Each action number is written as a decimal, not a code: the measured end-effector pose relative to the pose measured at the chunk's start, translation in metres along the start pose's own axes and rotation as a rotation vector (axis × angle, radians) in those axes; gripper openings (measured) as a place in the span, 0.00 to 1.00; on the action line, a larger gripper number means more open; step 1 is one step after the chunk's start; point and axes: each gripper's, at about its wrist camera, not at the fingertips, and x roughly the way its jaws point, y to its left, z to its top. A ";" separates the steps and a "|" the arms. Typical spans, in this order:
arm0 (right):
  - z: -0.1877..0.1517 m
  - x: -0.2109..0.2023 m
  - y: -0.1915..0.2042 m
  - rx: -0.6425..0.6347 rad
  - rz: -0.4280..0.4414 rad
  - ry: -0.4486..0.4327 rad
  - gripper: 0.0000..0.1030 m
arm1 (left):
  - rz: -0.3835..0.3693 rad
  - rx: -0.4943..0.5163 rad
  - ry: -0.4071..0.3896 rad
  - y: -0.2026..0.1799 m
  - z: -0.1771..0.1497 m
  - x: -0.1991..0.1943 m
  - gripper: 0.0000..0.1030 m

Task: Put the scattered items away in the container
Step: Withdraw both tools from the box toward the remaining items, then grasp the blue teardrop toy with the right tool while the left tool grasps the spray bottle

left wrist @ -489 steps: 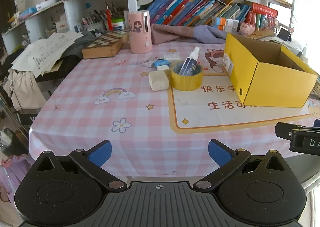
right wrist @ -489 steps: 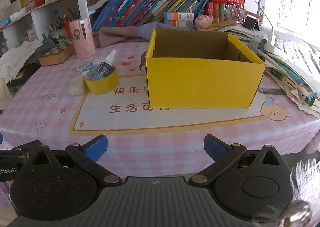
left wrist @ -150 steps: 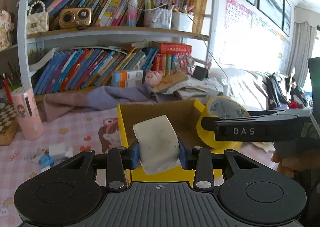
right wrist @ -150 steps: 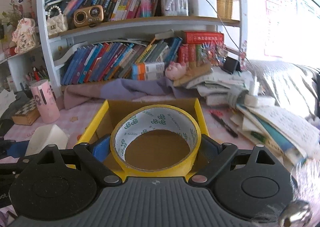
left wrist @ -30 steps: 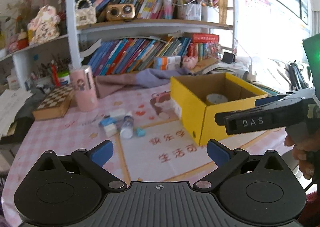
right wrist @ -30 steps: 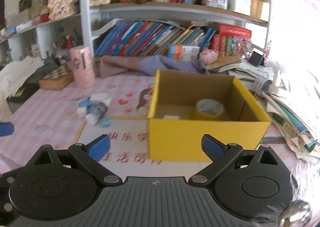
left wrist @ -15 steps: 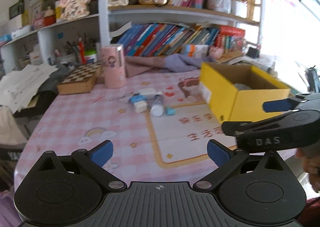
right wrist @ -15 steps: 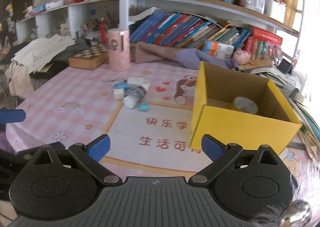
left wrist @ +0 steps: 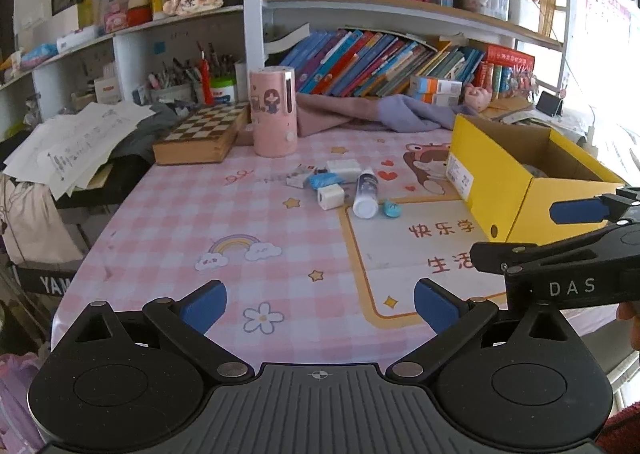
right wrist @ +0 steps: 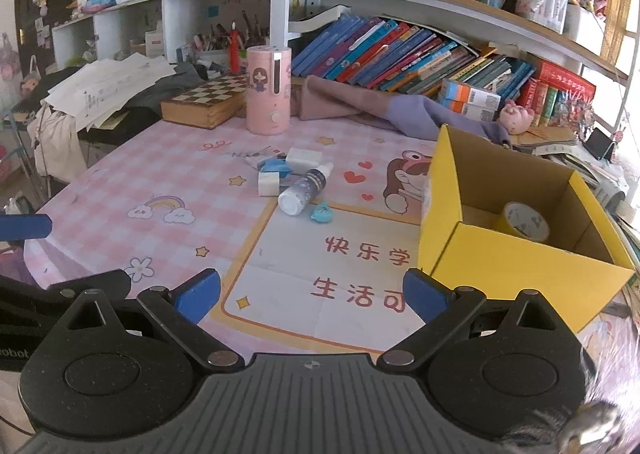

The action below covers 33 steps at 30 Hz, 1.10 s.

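Note:
A yellow cardboard box (left wrist: 500, 190) (right wrist: 520, 254) stands at the right of the pink checked table; a roll of yellow tape (right wrist: 524, 220) lies inside it. Left of the box lies a cluster of small items: a spray bottle (left wrist: 366, 194) (right wrist: 305, 188) on its side, a white cube (left wrist: 331, 197) (right wrist: 268, 182), a small blue piece (left wrist: 391, 209) (right wrist: 321, 213), a white block (left wrist: 342, 166) (right wrist: 303, 155) and a blue packet (left wrist: 323, 180) (right wrist: 276, 165). My left gripper (left wrist: 320, 304) and right gripper (right wrist: 312, 294) both stand open and hold nothing, near the table's front edge.
A pink cylinder (left wrist: 273, 112) and a chessboard box (left wrist: 200, 134) stand at the back of the table. Purple cloth (left wrist: 360, 114) lies before a shelf of books. The right gripper's side (left wrist: 560, 270) crosses the left wrist view beside the box. Papers (left wrist: 76, 138) hang off the left.
Both grippers have pulled back and swung left from the box, so the scattered items now sit nearer the middle of each view. Both stay open and hold nothing.

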 end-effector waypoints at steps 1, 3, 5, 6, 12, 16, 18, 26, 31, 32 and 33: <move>0.001 0.003 0.000 -0.001 0.003 0.002 0.96 | 0.002 -0.001 0.002 0.001 0.001 0.003 0.99; 0.004 0.009 0.000 -0.005 0.007 0.005 0.95 | 0.009 -0.002 0.004 0.002 0.005 0.009 0.99; 0.008 0.017 -0.001 -0.007 0.009 0.005 0.94 | 0.012 0.001 0.008 0.002 0.008 0.016 0.99; 0.011 0.021 -0.002 -0.006 0.009 0.005 0.93 | 0.014 0.006 0.012 0.002 0.011 0.021 0.99; 0.031 0.049 -0.013 0.011 0.025 0.025 0.82 | -0.004 0.042 0.006 -0.004 0.026 0.046 0.97; 0.045 0.071 -0.022 0.035 0.035 0.044 0.72 | -0.017 0.074 0.007 -0.011 0.035 0.065 0.95; 0.050 0.082 -0.027 0.051 0.043 0.060 0.65 | -0.029 0.081 0.014 -0.014 0.040 0.077 0.92; 0.067 0.134 -0.043 0.103 0.068 0.170 0.49 | -0.055 0.109 0.055 -0.023 0.055 0.120 0.78; 0.075 0.168 -0.048 0.119 0.071 0.230 0.44 | -0.063 0.112 0.084 -0.023 0.059 0.140 0.78; 0.076 0.175 -0.049 0.121 0.071 0.241 0.42 | -0.065 0.112 0.089 -0.023 0.060 0.143 0.78; 0.077 0.181 -0.049 0.125 0.072 0.253 0.41 | -0.067 0.112 0.094 -0.022 0.061 0.146 0.78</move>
